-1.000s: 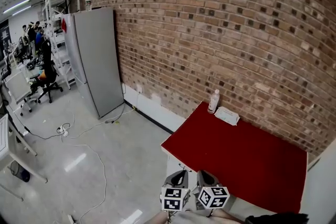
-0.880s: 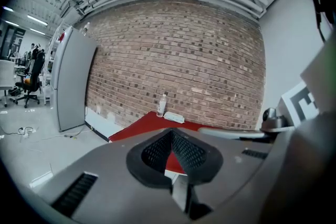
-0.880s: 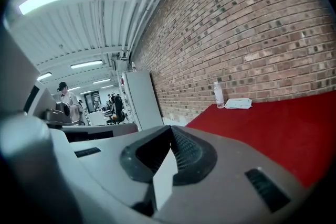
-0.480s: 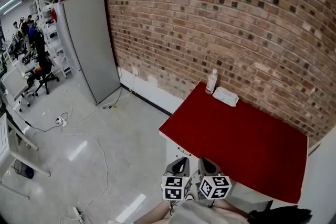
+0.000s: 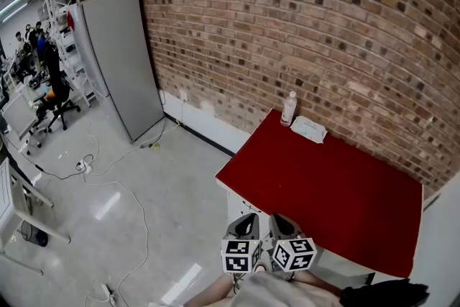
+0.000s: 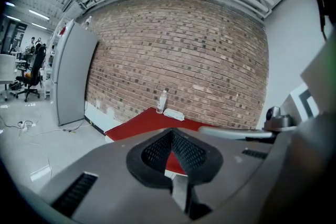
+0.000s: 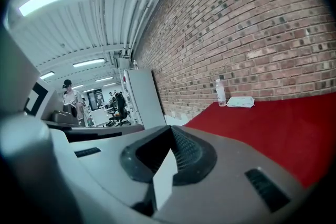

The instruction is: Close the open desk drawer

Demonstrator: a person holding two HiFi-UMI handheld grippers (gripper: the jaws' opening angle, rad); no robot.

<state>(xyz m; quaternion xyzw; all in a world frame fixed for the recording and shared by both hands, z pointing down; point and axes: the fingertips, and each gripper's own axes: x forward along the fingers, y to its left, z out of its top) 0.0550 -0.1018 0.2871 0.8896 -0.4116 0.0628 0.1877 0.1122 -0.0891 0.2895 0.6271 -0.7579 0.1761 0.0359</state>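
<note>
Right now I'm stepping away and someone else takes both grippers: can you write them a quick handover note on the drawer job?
Left gripper: shut, empty, held at the desk's near side.
Right gripper: shut, empty, close beside the left one.
Desk: red top, against the brick wall; a bottle and a white pack sit at its far corner.
Done: nothing that shows; neither gripper touches the desk.
Left: the open drawer shows in no view, so find it, then push it shut.

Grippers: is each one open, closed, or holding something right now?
Grey left gripper: closed, tips together, nothing held.
Grey right gripper: closed, tips together, nothing held.
</note>
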